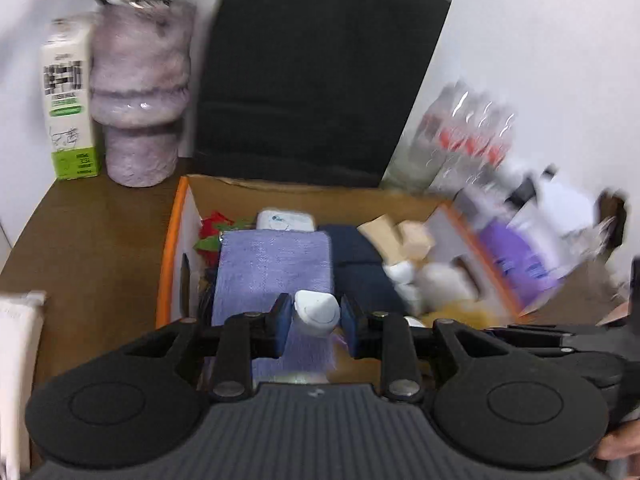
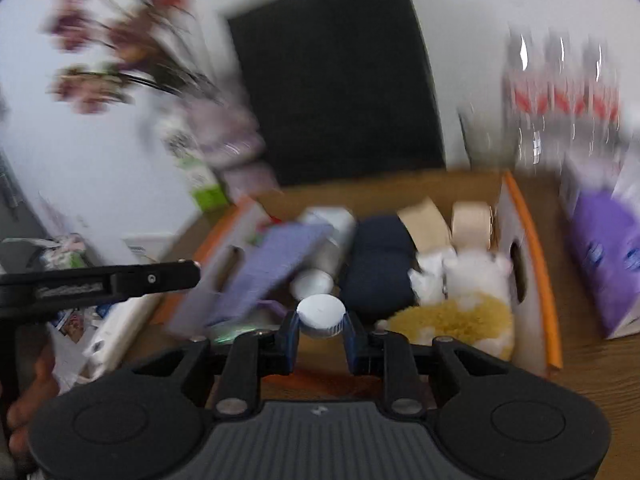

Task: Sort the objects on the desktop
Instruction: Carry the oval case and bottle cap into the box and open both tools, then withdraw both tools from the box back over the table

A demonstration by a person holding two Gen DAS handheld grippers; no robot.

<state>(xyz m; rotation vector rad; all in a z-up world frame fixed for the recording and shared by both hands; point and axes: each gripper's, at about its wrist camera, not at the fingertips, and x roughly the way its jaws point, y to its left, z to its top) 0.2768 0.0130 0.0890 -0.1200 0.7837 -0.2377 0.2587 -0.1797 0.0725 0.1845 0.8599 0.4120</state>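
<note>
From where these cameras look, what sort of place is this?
Probably a home or office desk: a wooden desktop with a dark monitor against the wall, a vase of flowers, and a cardboard box of household odds and ends.

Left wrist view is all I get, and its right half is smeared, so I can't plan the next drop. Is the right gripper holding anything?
Observer: Yes, the right gripper is shut on a white ribbed cap.
Operator: What's the yellow smear in the box?
Observer: A yellow sponge, lying by the right wall of the box.
Operator: And the beige blocks behind it?
Observer: Two tape rolls, standing on edge side by side.
</note>
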